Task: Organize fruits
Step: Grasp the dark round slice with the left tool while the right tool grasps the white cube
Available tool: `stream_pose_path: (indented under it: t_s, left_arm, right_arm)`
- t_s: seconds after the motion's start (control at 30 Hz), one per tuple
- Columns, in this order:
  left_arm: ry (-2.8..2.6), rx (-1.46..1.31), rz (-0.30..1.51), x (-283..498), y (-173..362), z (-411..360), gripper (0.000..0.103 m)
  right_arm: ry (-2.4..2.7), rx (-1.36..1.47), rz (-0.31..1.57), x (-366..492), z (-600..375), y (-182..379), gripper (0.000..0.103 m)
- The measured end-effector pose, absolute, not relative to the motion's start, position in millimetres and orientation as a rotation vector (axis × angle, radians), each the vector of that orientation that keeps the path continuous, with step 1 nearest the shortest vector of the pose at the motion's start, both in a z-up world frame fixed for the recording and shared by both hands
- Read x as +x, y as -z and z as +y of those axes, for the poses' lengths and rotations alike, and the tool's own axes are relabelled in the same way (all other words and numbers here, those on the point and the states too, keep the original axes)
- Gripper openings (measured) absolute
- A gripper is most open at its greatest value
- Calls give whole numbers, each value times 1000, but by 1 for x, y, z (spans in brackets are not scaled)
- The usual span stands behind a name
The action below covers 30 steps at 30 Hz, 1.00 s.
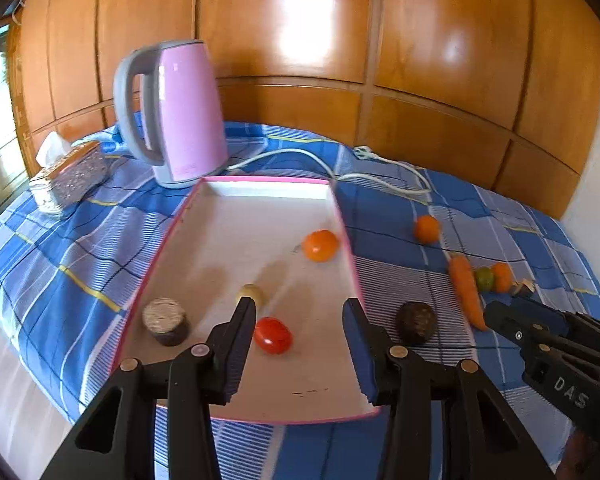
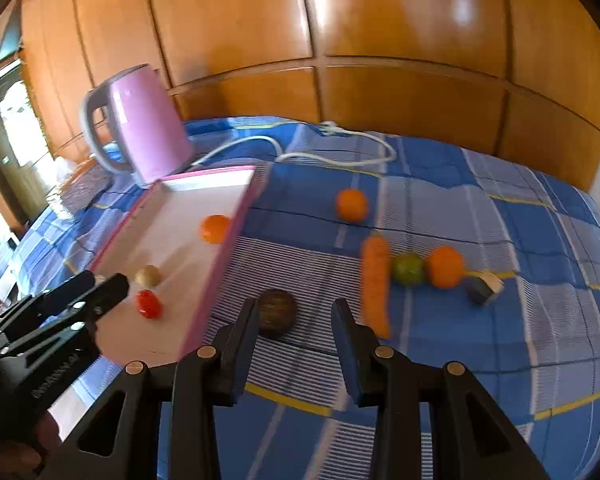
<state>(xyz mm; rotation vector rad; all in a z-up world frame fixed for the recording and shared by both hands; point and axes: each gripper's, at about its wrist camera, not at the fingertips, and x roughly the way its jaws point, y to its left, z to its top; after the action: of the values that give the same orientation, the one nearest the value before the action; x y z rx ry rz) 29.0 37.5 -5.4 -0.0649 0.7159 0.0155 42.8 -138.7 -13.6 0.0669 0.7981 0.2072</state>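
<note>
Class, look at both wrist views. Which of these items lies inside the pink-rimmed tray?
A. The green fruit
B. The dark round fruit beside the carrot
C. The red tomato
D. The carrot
C. The red tomato lies on the white floor of the tray, while the carrot, the green fruit and the dark round fruit all lie on the blue checked cloth outside the tray's rim.
</note>
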Motion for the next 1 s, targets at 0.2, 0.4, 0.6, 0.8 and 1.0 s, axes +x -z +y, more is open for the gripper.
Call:
stream_pose_path:
  t_s: [0.2,0.4,0.6,0.8,1.0]
  left_arm:
    - [69,-42,733,32,8,17,46]
    - [173,13,737,36,11,-11,46]
    - [257,66,772,47,22,-40,52]
    - [280,110,818,64,39,-57,52]
    - [263,121,860,80,53,-62,52]
  right_arm:
    - [-125,103,823,41,-172,23,38]
    - [-60,132,843,40,-199,32,38]
    - [-28,155,858,39,-213,40,38]
    - [-22,176,862,42,-222,43,38]
    - [-18,201,872,46,-230,48,38]
